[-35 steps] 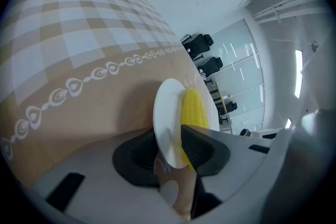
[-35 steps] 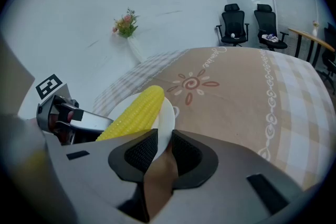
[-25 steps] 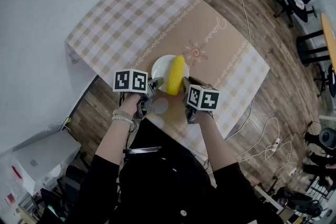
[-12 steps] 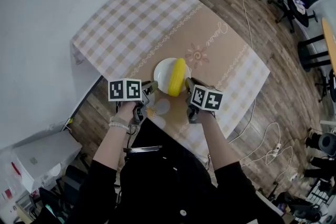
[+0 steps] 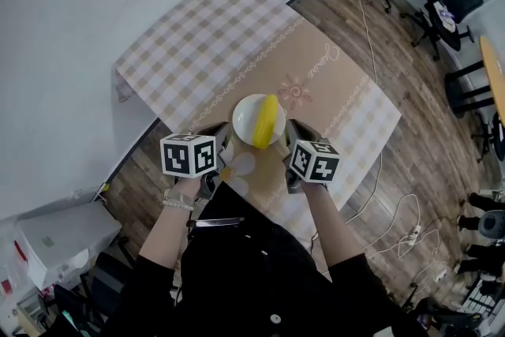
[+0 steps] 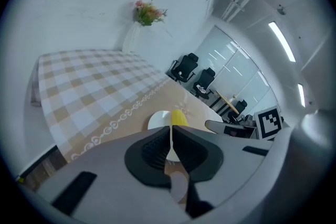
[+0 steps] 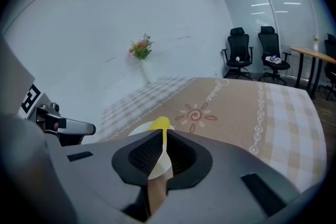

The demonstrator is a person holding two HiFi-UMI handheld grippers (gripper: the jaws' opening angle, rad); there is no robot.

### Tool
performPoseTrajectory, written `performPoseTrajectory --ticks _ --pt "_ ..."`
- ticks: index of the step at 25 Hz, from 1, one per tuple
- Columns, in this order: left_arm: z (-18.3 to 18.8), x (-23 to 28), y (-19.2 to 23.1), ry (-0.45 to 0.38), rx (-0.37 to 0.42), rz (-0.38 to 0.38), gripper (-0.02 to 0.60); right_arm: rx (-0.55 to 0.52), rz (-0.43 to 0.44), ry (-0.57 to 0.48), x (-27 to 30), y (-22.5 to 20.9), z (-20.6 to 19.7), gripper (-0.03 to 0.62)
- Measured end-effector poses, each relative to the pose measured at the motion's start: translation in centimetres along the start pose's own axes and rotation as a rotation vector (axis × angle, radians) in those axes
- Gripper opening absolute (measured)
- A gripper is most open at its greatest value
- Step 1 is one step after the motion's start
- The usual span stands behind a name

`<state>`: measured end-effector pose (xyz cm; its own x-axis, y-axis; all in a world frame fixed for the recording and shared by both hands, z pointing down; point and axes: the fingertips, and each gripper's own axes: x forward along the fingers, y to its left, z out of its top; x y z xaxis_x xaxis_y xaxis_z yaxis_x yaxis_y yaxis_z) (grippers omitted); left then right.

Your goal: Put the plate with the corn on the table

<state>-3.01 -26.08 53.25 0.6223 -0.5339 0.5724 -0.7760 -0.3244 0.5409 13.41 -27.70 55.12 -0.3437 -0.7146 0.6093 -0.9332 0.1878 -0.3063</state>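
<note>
- Left gripper has its jaws nearly together, having just been closing, and nothing sits between them. Only a thin slit is left, and a sliver of the white plate shows through it, farther off.
- The right gripper is pinched to the same narrow slit and carries nothing (the yellow and white in its gap are the corn and plate lying beyond the tips, not a grip).
- The plate rests flat on the table, toward the person's edge and just beside the sun motif printed on the cloth. The corn lies lengthwise across it.
- In the head view the grippers flank the plate, one on each side and a little back toward the person. That stance suits a carry by opposite rims, which would keep the plate level so the cob cannot roll off.
- Judged from this, the plate is set down and let go, so the task looks done. What remains is drawing both grippers clear without nudging the rim.
</note>
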Motion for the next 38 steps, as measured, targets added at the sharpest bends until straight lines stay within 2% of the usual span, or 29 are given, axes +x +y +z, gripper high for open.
performPoseTrajectory --ticks 2,7,11,19,30,38 --pt "0.9 -0.7 -1.3 -0.034 0.051 -0.014 0.025 -0.024 0.018 -0.022 -1.0 0.8 0.7 0.055" --pt "2.8 -3.0 -4.5 -0.128 0.113 -0.053 0.021 -0.039 0.063 -0.072 -3.7 2.7 1.9 0.054" --pt "4.3 -4.9 -6.5 -0.189 0.200 -0.044 0.018 -0.100 0.087 -0.118 -5.8 4.1 3.3 0.052" --pt "5.8 -8.2 -9.8 -0.285 0.319 -0.028 0.015 -0.256 0.111 -0.239 -10.1 6.6 7.4 0.051" --pt "7.5 -11.4 -14.0 -0.370 0.438 -0.038 0.014 -0.337 0.162 -0.354 -14.7 9.4 11.1 0.049" --pt "8.0 -12.3 -15.7 -0.404 0.476 -0.052 0.014 -0.351 0.172 -0.406 -16.7 10.0 12.3 0.048"
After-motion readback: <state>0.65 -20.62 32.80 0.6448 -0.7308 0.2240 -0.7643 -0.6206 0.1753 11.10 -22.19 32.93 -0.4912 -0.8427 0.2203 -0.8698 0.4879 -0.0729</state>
